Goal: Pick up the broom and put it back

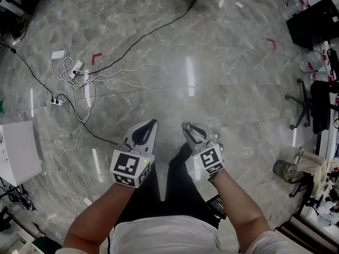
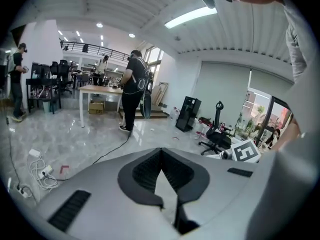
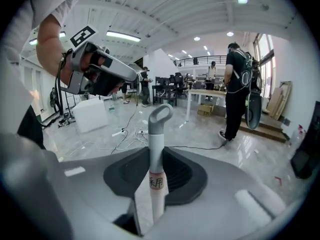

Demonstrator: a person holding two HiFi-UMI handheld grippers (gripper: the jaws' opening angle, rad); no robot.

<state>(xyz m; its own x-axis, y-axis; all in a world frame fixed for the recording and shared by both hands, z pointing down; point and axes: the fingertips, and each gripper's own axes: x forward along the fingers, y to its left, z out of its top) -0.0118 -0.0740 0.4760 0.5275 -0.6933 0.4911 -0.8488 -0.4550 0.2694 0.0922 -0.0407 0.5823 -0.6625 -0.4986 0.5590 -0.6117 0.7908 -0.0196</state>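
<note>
- OK, R claw (image 3: 157,153) clamped on the broom handle (image 3: 160,123), grey loop end poking up past the jaws.
- L claw (image 2: 161,151) pinched closed, nothing in it.
- Both held above the marble floor (image 1: 212,78).

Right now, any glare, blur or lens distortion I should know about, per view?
Head view: long glare streaks on the polished floor, with lines bending toward the edges. Left gripper view: strong fisheye with black corners, and the ceiling light strip is blown out. Right gripper view: same fisheye; the broom handle between the jaws is sharp and its label shows clearly.
</note>
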